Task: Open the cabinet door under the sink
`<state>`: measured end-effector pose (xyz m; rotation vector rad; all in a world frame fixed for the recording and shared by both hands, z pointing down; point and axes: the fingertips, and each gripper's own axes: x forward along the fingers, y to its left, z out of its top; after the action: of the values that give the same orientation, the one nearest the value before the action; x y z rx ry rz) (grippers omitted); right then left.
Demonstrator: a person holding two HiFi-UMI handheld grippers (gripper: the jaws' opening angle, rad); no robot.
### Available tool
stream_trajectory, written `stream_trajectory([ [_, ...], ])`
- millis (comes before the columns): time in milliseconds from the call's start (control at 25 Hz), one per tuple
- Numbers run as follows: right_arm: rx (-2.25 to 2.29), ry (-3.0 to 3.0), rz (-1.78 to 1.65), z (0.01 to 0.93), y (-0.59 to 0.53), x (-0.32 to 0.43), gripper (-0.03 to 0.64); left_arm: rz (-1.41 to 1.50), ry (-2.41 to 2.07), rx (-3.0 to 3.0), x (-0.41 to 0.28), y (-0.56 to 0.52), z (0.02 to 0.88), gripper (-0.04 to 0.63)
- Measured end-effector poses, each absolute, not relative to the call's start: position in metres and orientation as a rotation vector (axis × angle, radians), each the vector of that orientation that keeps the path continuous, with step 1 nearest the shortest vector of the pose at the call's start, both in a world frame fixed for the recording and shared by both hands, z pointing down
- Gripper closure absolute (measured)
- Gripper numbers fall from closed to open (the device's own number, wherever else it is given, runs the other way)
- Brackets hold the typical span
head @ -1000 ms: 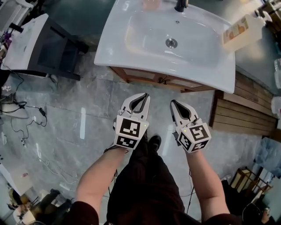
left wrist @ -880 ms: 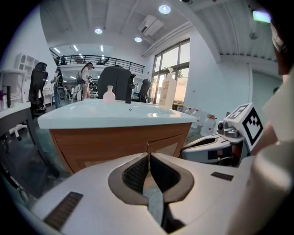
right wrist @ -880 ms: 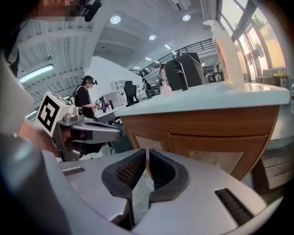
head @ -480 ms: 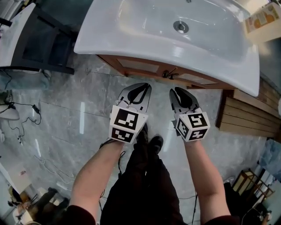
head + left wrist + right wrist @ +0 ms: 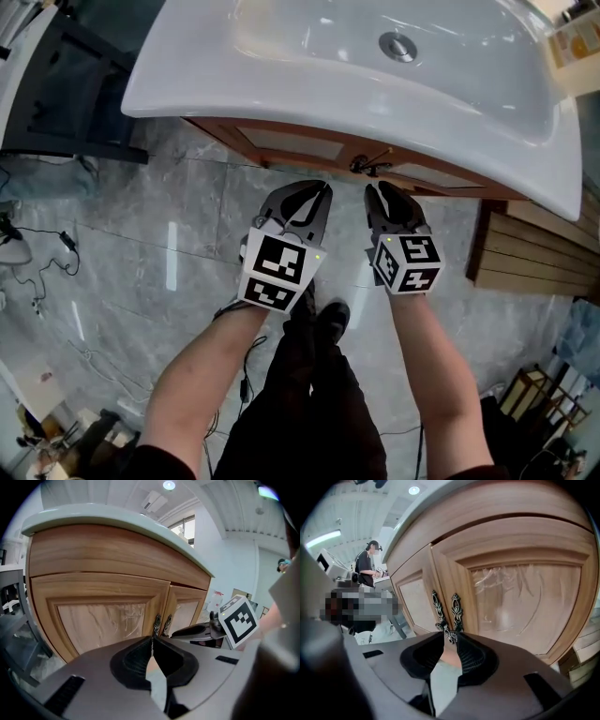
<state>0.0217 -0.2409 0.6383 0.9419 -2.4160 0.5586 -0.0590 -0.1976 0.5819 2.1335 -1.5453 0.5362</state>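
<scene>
Jaws, left: the left gripper [image 5: 151, 638] is closed tip to tip with nothing between. It points at the doors' meeting edge, apart from the wood.
Left door: the left door [image 5: 98, 620], light wood with a paler inset panel, is shut under the washbasin [image 5: 178, 94] rim.
Handles: two ornate dark metal pull handles [image 5: 437, 605] stand upright side by side, one on each door's inner edge.
Jaws, right: the right gripper [image 5: 450, 639] has just been opening its jaws, which stand slightly apart. The handles' lower ends show just beyond the tips, and nothing is pressed between the pads.
Right door: the right door [image 5: 525, 597] is also shut and matches the left one.
Stage: this looks like the approach, with no handle gripped yet.
Risk, wrong catch: the handles sit so close together that the jaws could take both, or the neighbour's, and bind the doors.
Risk, slip: a grip on a tapered lower end would likely slide off when pulled.
Risk, narrow gap: the slight opening may butt against the metal.
Risk, swing: the left gripper, close beside the right one, could block an opening door.
</scene>
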Motion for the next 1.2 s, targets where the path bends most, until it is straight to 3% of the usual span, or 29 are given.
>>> stream_trajectory([
  [680, 0.986, -2.403, 0.586, 0.652, -0.262, 0.011, 0.525, 0.521, -1.529, 2.114, -0.068, -0.206, 0.603, 0.568],
  [1200, 0.910, -2.410, 0.560, 0.647, -0.252, 0.016, 0.526, 0.477, -1.414, 2.344, -0.041, -0.224, 0.568, 0.567],
])
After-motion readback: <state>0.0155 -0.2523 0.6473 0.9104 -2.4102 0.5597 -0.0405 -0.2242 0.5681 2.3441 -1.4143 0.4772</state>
